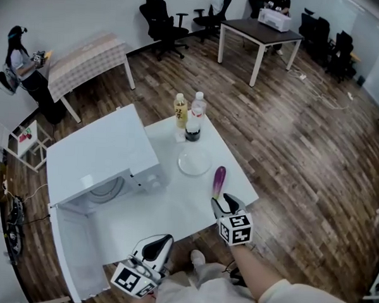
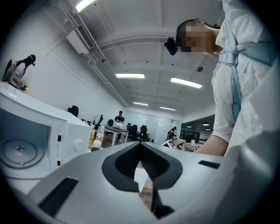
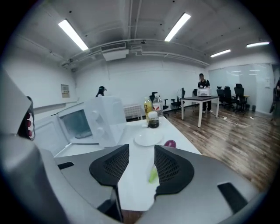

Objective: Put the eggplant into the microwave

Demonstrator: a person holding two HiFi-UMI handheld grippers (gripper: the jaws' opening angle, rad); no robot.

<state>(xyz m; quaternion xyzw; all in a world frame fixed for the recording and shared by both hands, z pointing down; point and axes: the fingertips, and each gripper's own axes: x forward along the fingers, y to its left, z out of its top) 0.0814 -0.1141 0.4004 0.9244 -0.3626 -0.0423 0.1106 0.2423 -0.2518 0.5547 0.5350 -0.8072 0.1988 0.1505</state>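
Observation:
The purple eggplant (image 1: 219, 179) lies on the white table (image 1: 174, 210) near its right edge, green stem toward me. My right gripper (image 1: 227, 202) is at that stem end, open. In the right gripper view the green stem (image 3: 152, 175) shows in the gap between the jaws, close to the right pad, and the purple body (image 3: 169, 143) shows beyond it. The white microwave (image 1: 104, 156) stands on the left of the table, its door (image 1: 67, 249) swung open and the glass turntable (image 1: 106, 189) visible. My left gripper (image 1: 161, 241) hovers at the table's front edge, shut and holding nothing.
A clear plate (image 1: 194, 160) sits just beyond the eggplant. A yellow bottle (image 1: 181, 109) and a clear bottle (image 1: 195, 119) stand at the table's far edge. Wooden floor surrounds the table. Other tables, office chairs and a person (image 1: 20, 59) are far off.

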